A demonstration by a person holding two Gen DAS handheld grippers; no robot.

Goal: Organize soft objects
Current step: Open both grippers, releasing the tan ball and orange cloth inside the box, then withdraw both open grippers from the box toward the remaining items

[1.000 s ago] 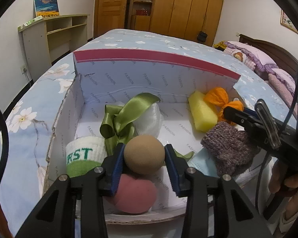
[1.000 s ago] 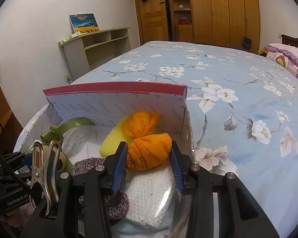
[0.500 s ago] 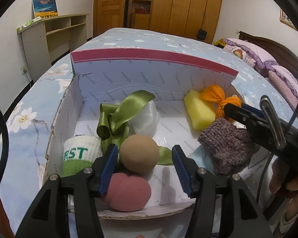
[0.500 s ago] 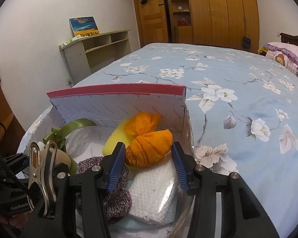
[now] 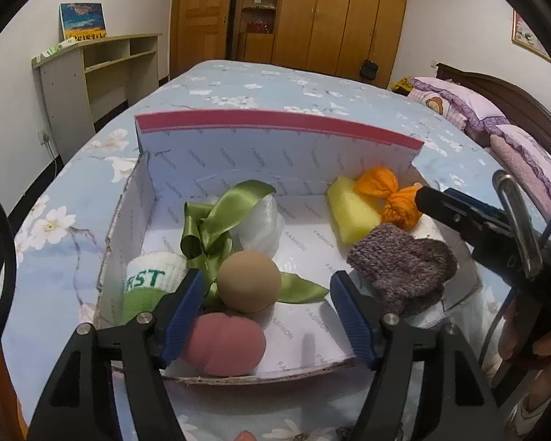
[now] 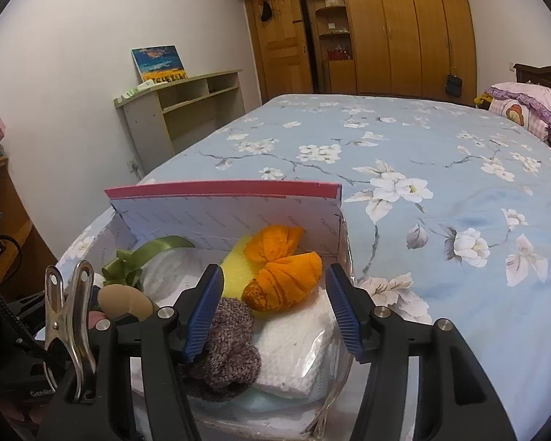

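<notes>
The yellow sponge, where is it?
In the left wrist view the yellow sponge lies at the box's back right, beside the orange cloth, behind the knitted sock.

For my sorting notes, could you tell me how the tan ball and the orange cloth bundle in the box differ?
The tan ball is smooth and round; the orange cloth bundle is wrinkled and knotted into two lobes. The ball sits at the box's near left, against a pink ball; the bundle lies in the far right corner beside a yellow sponge. Both rest between opening jaws, ungripped.
</notes>
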